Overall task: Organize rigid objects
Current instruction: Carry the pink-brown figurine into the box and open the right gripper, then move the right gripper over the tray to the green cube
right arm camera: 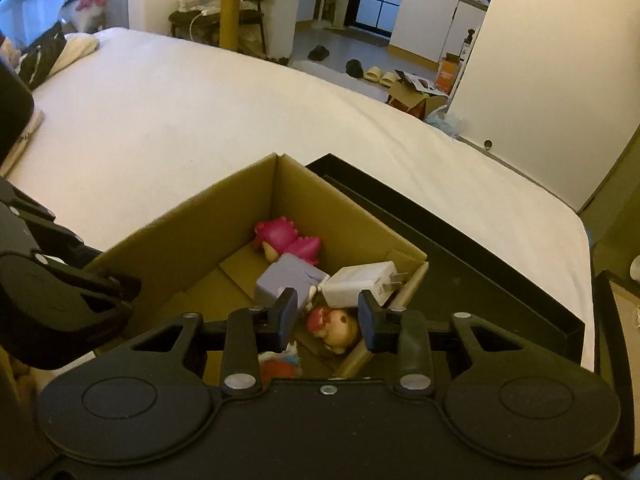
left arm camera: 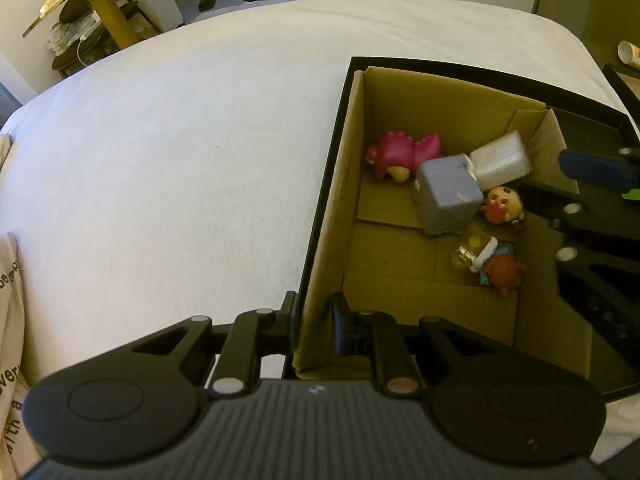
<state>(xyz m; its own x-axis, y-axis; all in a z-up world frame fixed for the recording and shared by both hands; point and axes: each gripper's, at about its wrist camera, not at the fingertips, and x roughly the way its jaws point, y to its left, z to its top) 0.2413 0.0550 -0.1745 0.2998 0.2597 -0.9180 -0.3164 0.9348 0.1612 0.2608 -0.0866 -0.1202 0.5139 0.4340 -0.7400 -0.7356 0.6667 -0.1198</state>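
A cardboard box (left arm camera: 332, 216) sits inside a black tray (left arm camera: 592, 120) on a white bed. In it lie a pink toy (left arm camera: 400, 152), a grey-purple cube (left arm camera: 444, 196), a white charger (left arm camera: 500, 158), a small doll head (left arm camera: 502, 202) and a red-and-blue figure (left arm camera: 494, 264). My left gripper (left arm camera: 314, 320) is shut on the box's near left wall, one finger on each side. My right gripper (right arm camera: 328, 314) is open and empty above the box, over the doll head (right arm camera: 338, 324), with the charger (right arm camera: 360, 278), the cube (right arm camera: 284, 276) and the pink toy (right arm camera: 286, 238) just beyond.
The white bed (left arm camera: 180, 160) spreads to the left and beyond the box. The tray's black rim (right arm camera: 440, 220) runs along the box's right. Fabric with print (left arm camera: 10, 320) lies at the bed's left edge. A gold side table (right arm camera: 232, 4), shoes and a carton stand past the bed.
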